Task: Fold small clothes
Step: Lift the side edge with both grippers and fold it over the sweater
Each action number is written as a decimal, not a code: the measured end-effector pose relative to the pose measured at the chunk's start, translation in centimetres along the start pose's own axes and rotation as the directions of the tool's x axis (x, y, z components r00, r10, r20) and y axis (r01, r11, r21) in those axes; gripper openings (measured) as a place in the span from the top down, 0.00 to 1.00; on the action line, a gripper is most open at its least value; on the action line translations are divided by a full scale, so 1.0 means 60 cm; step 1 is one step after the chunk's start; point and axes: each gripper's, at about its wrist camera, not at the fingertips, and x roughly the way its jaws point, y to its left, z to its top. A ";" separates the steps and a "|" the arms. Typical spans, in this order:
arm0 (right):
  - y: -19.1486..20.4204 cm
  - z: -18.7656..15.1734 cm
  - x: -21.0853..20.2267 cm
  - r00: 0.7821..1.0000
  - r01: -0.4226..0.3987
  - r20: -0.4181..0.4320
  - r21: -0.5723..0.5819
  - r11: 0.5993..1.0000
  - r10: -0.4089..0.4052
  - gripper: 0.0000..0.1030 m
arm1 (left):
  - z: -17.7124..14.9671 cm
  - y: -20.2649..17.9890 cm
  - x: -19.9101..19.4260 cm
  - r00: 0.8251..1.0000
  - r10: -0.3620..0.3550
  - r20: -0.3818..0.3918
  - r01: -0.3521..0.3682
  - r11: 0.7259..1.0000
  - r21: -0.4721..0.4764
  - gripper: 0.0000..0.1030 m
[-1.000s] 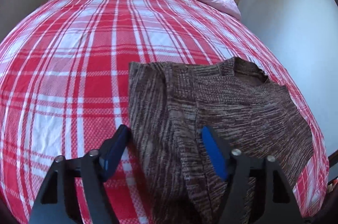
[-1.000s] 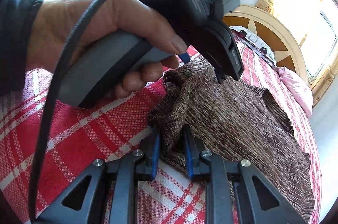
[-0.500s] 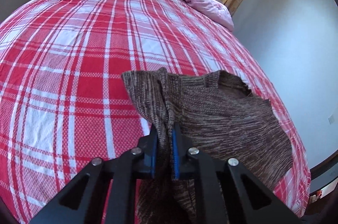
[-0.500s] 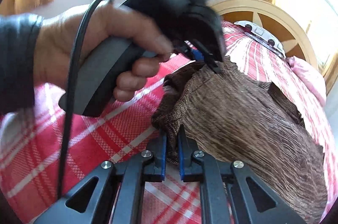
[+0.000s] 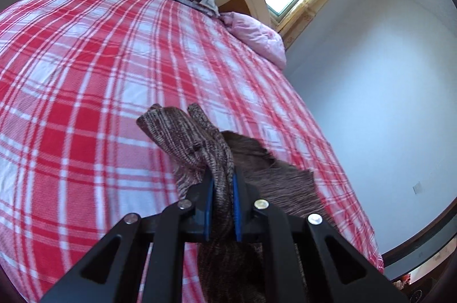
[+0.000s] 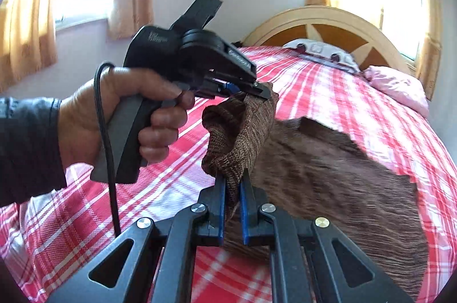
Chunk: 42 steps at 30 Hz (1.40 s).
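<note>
Above the red plaid bedspread [image 5: 85,91], the left gripper [image 5: 222,185] and right gripper [image 6: 232,188] each pinch a bunched edge of the brown knit sweater [image 6: 328,168], raising that side off the bedspread while the rest lies on it

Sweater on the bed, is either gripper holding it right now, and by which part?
Both. The left gripper and right gripper each pinch a bunched edge of the sweater; which edge cannot be told.
</note>
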 end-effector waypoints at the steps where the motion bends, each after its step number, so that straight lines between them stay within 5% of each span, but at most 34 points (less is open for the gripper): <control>1: -0.009 0.001 -0.008 1.000 0.002 0.009 0.010 1.000 -0.002 0.93 | 0.004 -0.013 0.005 1.000 -0.012 0.003 0.012 1.000 0.006 0.88; 12: -0.135 -0.021 -0.072 0.997 0.007 0.079 0.207 0.978 -0.023 0.93 | 0.002 -0.151 0.096 0.997 -0.060 -0.057 0.066 0.993 0.101 0.88; 24: -0.282 -0.105 -0.102 0.998 0.055 0.012 0.401 0.915 -0.066 0.92 | -0.036 -0.252 0.207 0.984 -0.058 -0.167 0.086 0.982 0.168 0.88; 42: -0.352 -0.214 -0.115 0.996 0.058 -0.089 0.591 0.804 -0.006 0.94 | -0.106 -0.322 0.294 0.966 0.037 -0.256 0.040 0.956 0.289 0.86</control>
